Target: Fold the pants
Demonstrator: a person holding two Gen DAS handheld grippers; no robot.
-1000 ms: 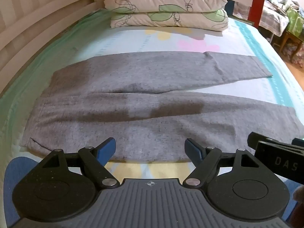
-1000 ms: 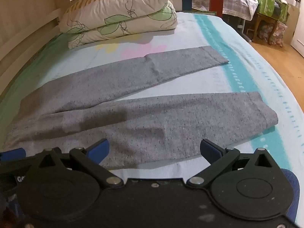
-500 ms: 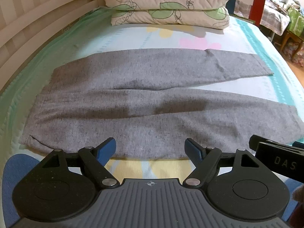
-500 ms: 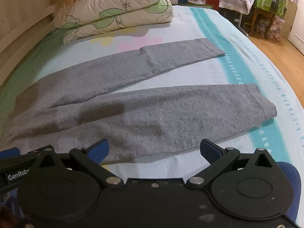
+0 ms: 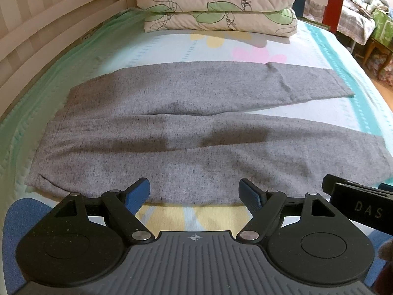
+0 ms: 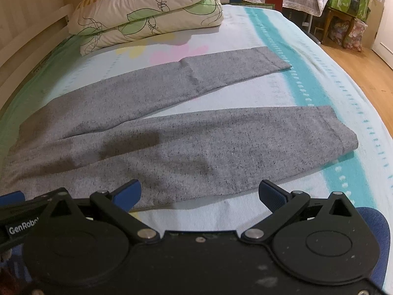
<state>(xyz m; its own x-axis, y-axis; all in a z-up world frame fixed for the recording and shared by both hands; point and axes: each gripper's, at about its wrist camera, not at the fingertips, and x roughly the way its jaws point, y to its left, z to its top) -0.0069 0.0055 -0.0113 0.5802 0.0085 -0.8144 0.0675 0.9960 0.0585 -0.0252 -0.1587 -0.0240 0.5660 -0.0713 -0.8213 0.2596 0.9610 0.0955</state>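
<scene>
On the pastel bed sheet (image 5: 157, 46) with its teal band and faded yellow and pink blotches, the heather-grey knit pants (image 5: 186, 132) lie spread flat, waistband to the left, both legs running to the right and parting into a narrow V; the far leg ends near the teal band, the near leg's cuff (image 6: 343, 135) reaches further right; two stacked cream pillows with green leaf print (image 5: 218, 7) sit at the head of the bed beyond the pants, and a white slatted bed rail (image 5: 49, 24) runs along the left; the left gripper (image 5: 194, 194) hangs just above the near edge of the pants, its blue-padded jaws spread wide with nothing between them; the right gripper (image 6: 199, 193) hangs likewise over the near hem of the near leg, jaws wide apart and empty; neither touches the cloth that can be seen; set against the views a second ago, the pants lie just as they did, both jaws keep the same spread, and both cameras have shifted slightly, so that the pillows sit higher in frame and a little more sheet shows in front of the right gripper; a wooden floor (image 6: 363, 73) and cluttered furniture show at the far right
</scene>
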